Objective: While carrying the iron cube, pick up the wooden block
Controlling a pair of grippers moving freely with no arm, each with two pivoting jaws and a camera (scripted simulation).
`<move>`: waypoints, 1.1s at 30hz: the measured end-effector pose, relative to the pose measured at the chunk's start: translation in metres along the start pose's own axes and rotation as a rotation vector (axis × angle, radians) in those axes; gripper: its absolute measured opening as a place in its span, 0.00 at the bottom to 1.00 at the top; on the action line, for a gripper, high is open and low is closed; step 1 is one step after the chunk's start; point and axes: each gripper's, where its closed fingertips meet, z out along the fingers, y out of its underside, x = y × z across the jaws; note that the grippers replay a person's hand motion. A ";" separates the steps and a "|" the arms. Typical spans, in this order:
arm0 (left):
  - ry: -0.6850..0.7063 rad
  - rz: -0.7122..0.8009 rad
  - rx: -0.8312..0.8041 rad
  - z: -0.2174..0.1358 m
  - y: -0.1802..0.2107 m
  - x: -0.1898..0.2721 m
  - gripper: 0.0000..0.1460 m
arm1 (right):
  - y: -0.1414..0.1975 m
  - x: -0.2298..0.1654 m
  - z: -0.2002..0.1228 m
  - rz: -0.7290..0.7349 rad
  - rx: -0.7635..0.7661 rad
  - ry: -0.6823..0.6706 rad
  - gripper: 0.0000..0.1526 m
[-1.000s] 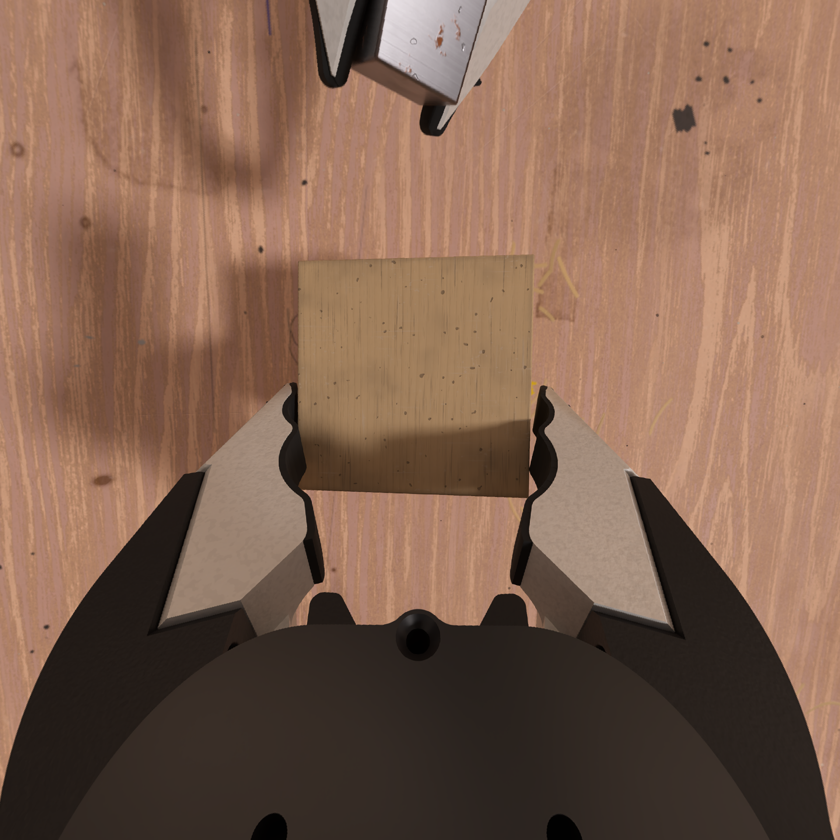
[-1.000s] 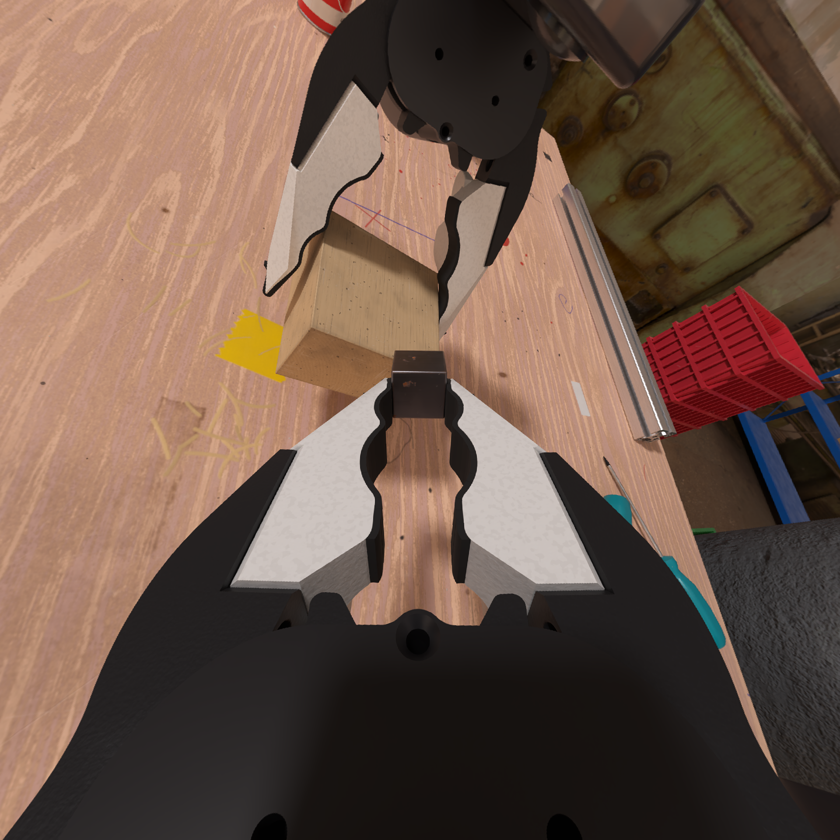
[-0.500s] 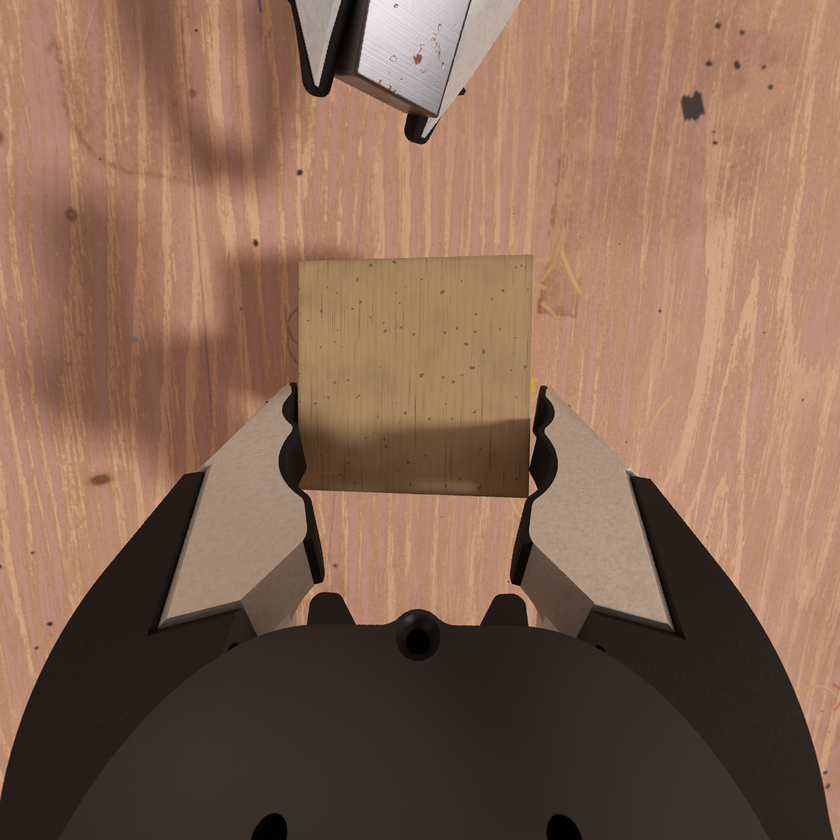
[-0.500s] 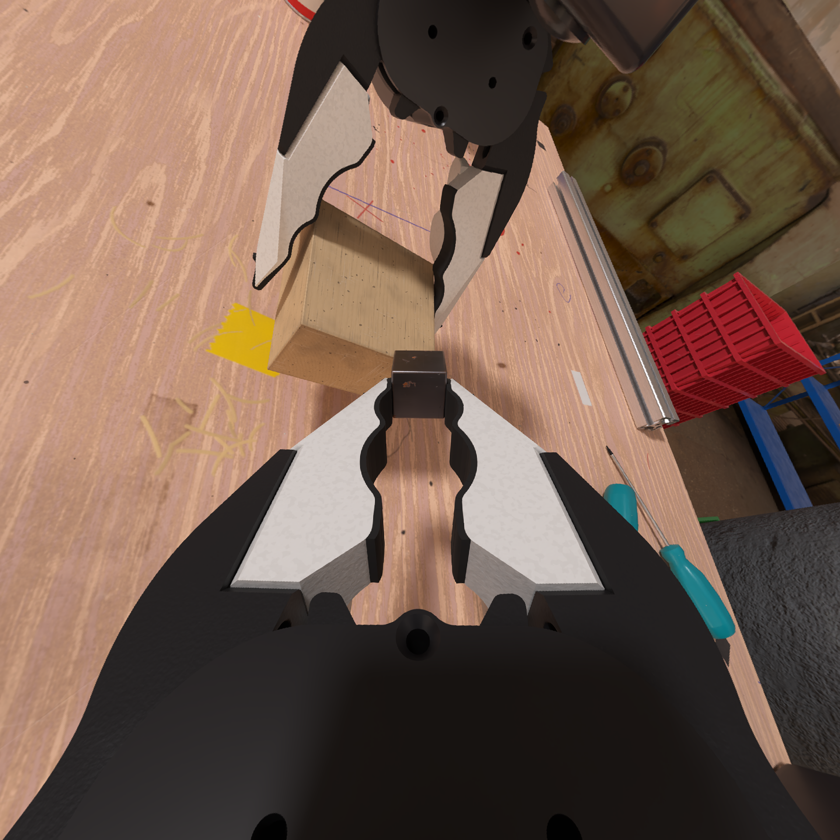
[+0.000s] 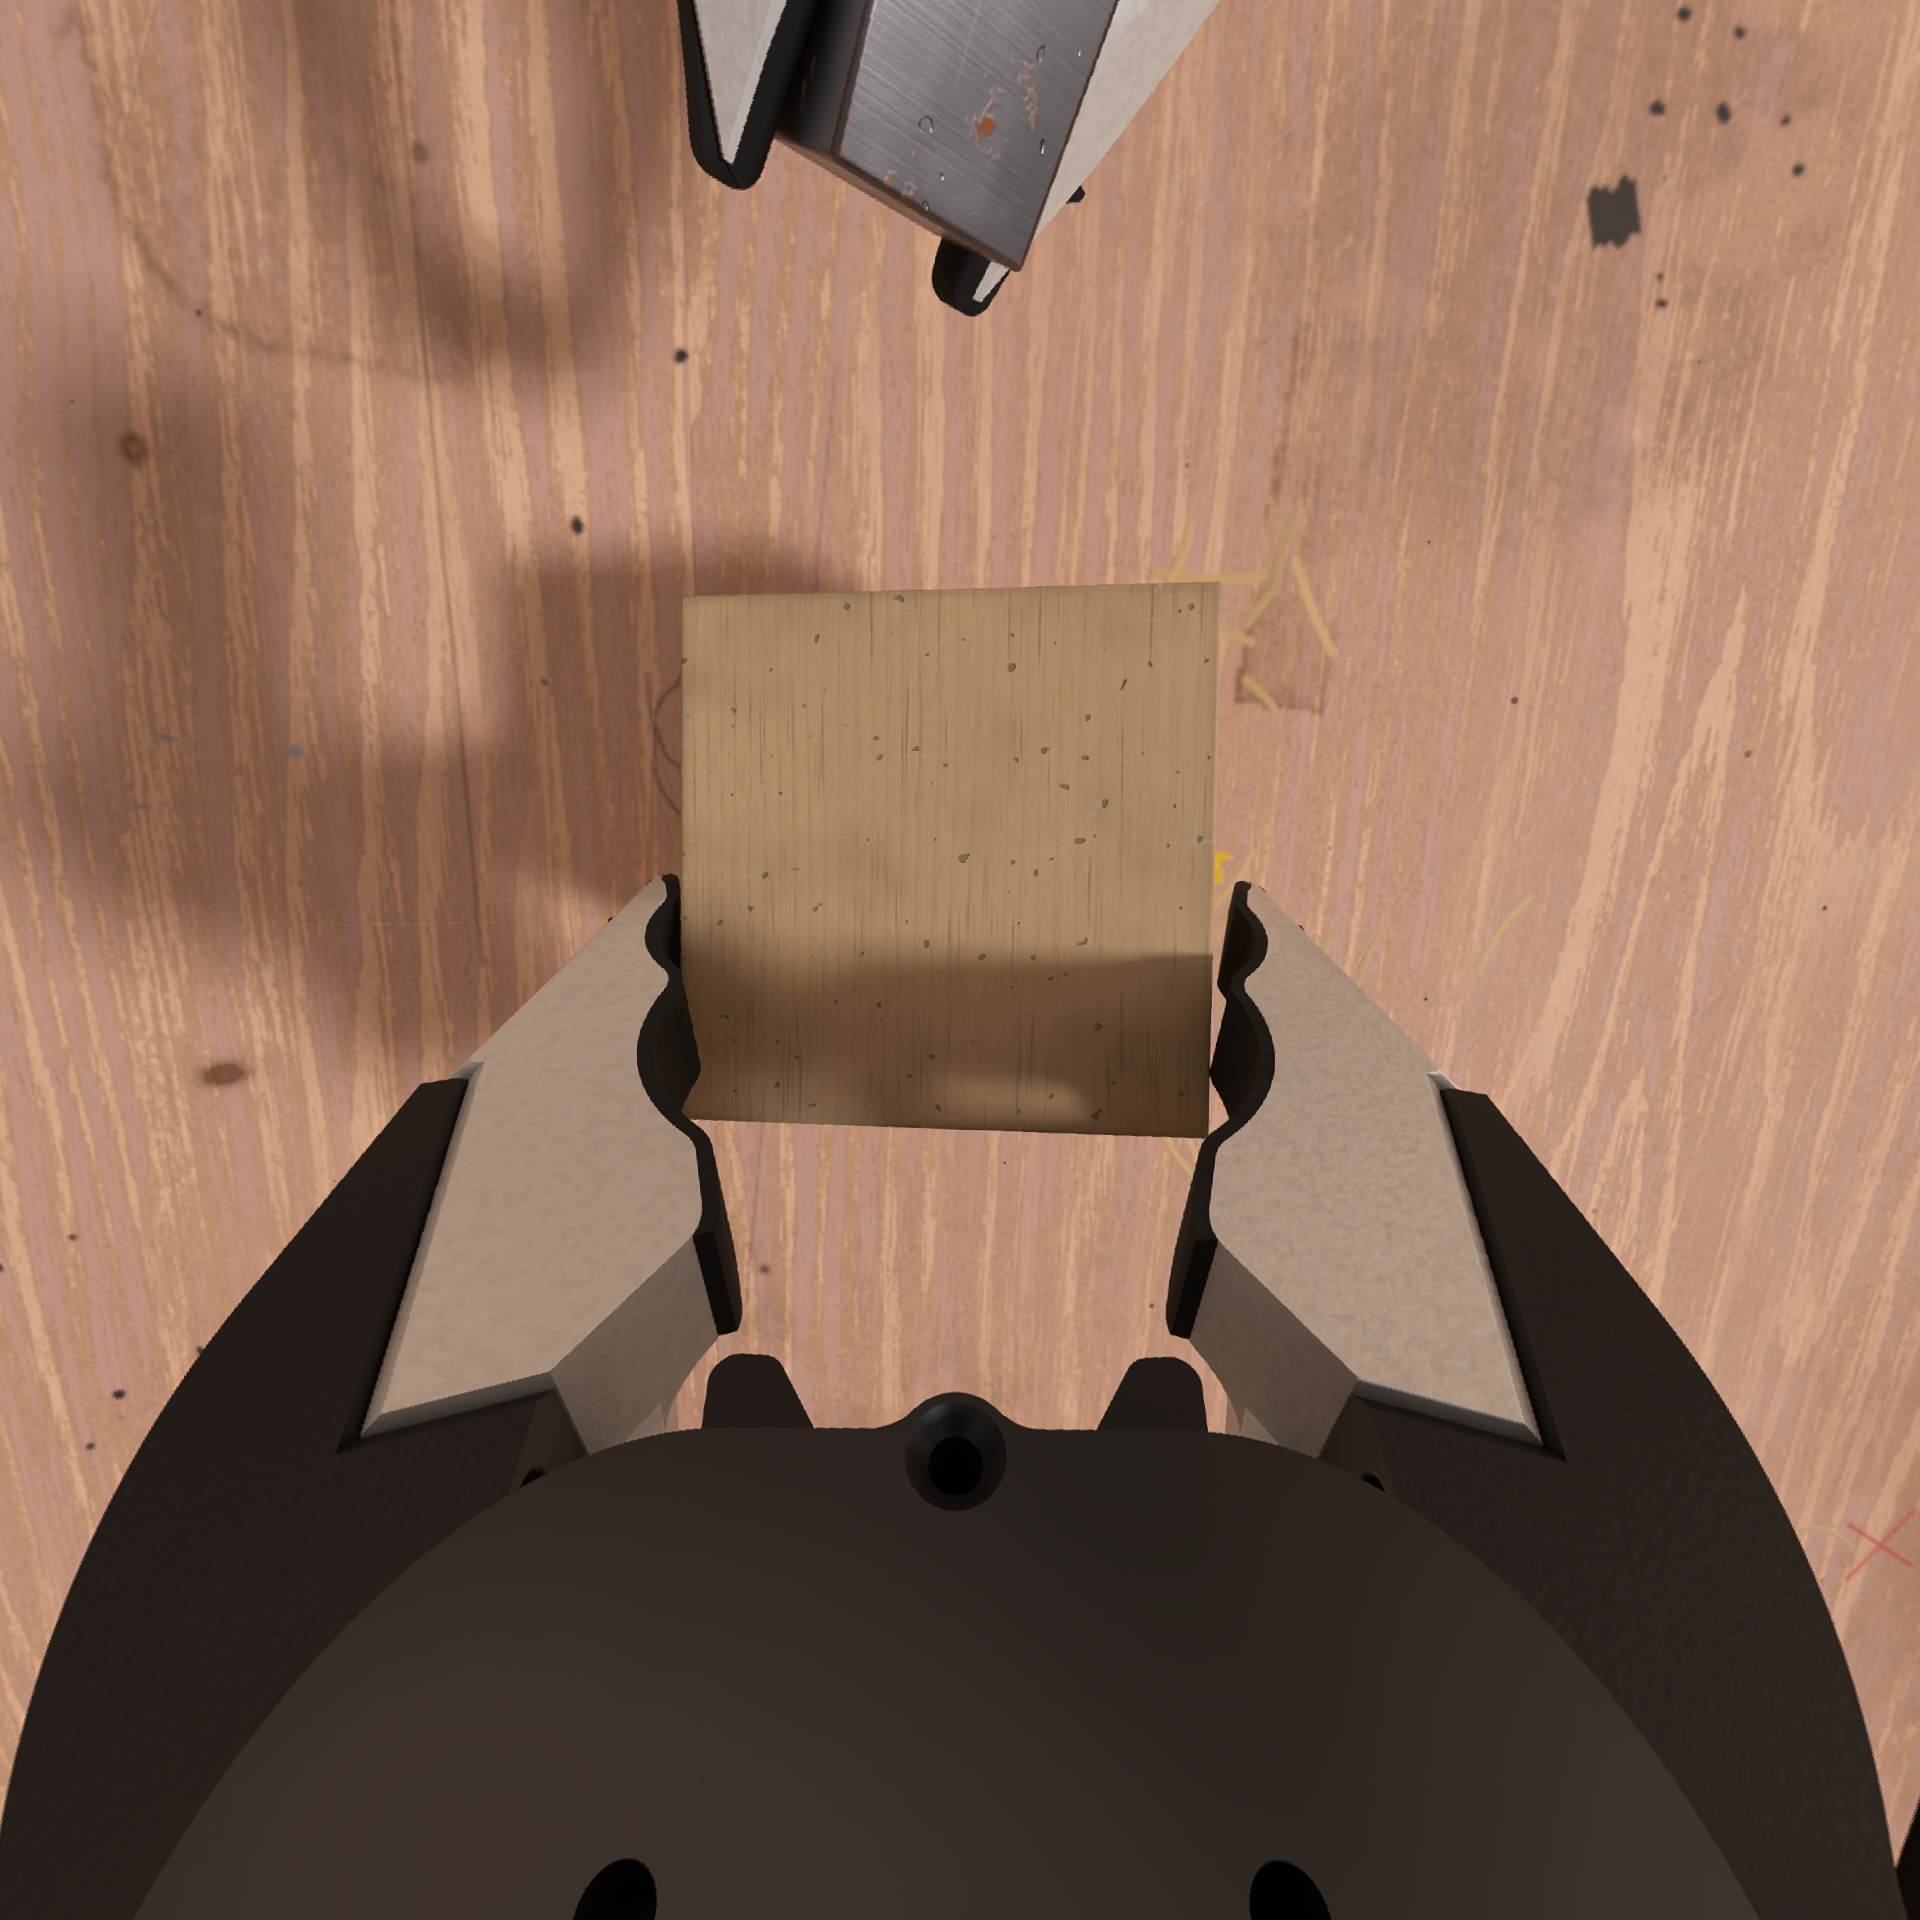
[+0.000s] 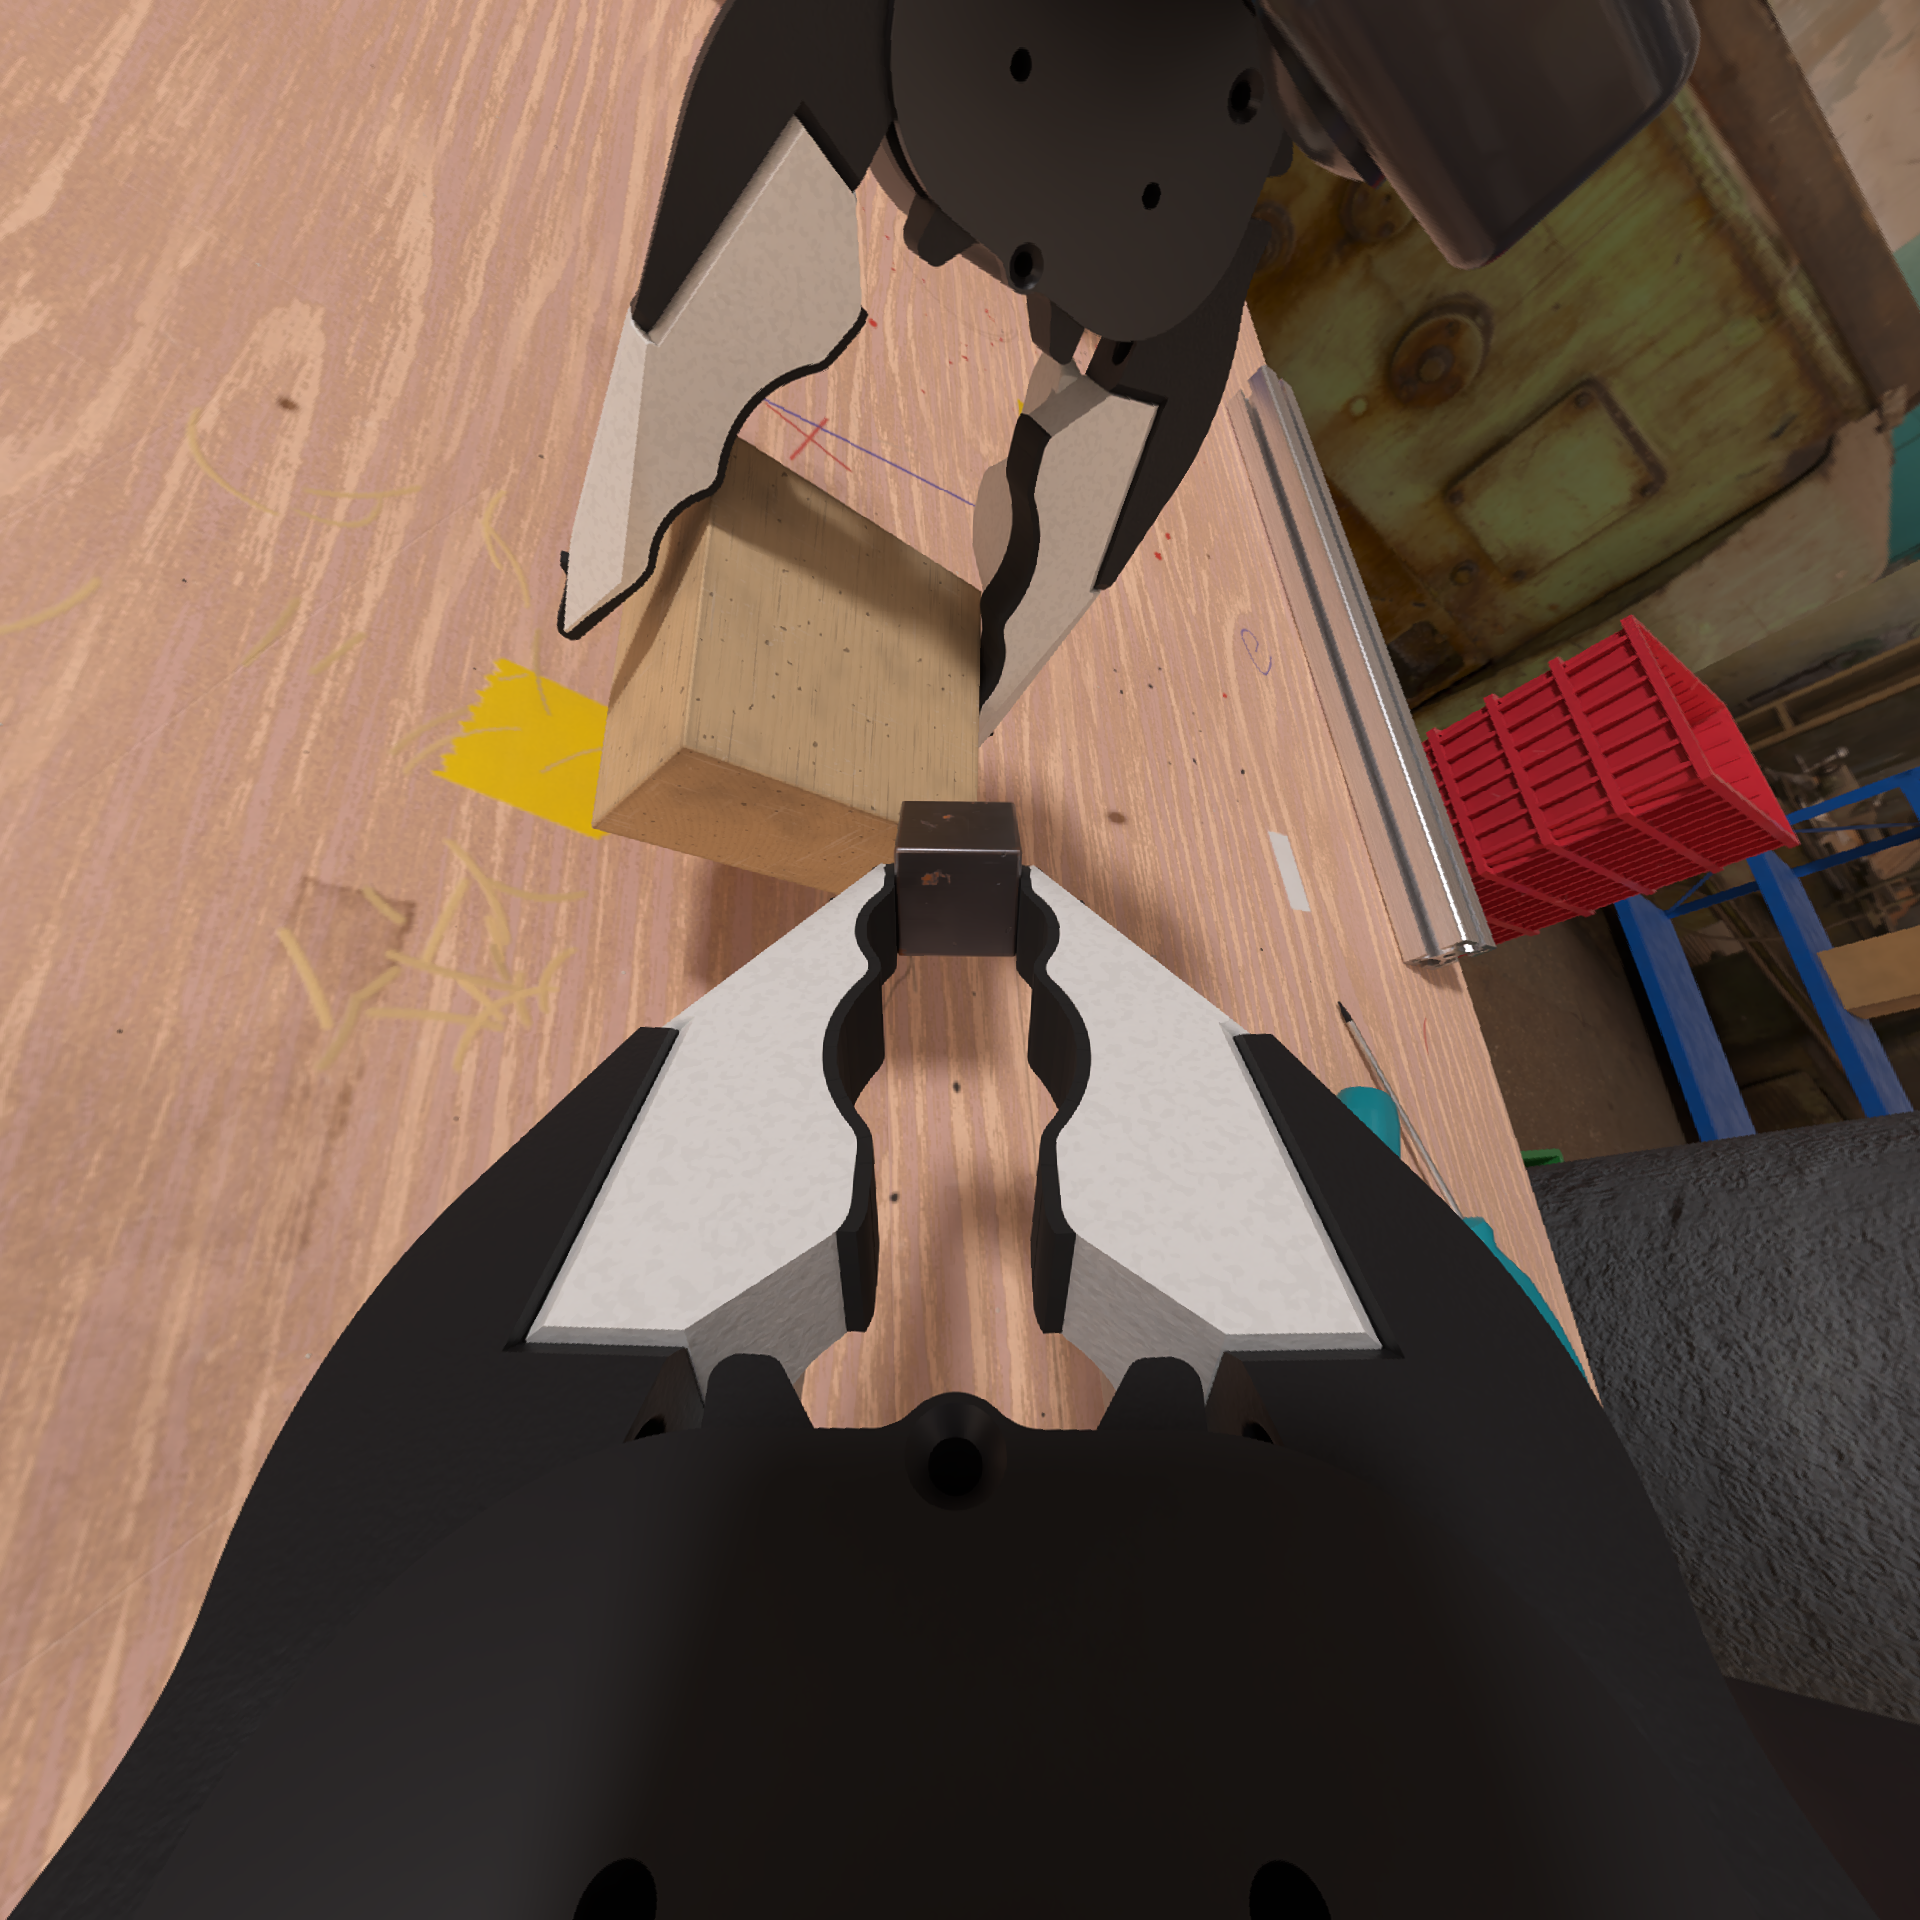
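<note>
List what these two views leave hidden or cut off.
- Left wrist view: wooden block underside, hidden by the block; iron cube cut by the top edge.
- Right wrist view: teal screwdriver handle behind the right tool; red crate cut off at right.

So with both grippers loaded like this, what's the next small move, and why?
Probably a slow straight lift by the left gripper: its jaws already clamp the wooden block on both sides, just above the tabletop. The right gripper should hold the iron cube steady.
</note>
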 end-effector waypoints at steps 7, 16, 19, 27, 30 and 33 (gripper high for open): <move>-0.013 0.015 -0.013 0.001 0.001 -0.001 0.70 | 0.001 -0.001 0.000 0.020 0.001 -0.009 0.14; 0.002 0.013 -0.046 0.004 0.005 -0.001 0.70 | 0.000 -0.002 0.002 -0.002 -0.021 0.001 0.14; 0.001 0.017 -0.058 0.005 0.006 0.000 0.70 | 0.001 -0.003 0.002 -0.002 -0.022 -0.006 0.14; 0.000 0.023 -0.041 0.004 0.003 -0.001 0.70 | 0.000 -0.002 0.000 0.005 -0.013 -0.001 0.14; 0.008 0.023 -0.035 0.004 0.002 -0.001 0.70 | 0.001 -0.002 0.000 0.006 -0.009 -0.001 0.14; 0.008 0.026 -0.036 0.005 0.002 -0.001 0.70 | 0.001 -0.002 -0.001 0.005 -0.009 0.000 0.14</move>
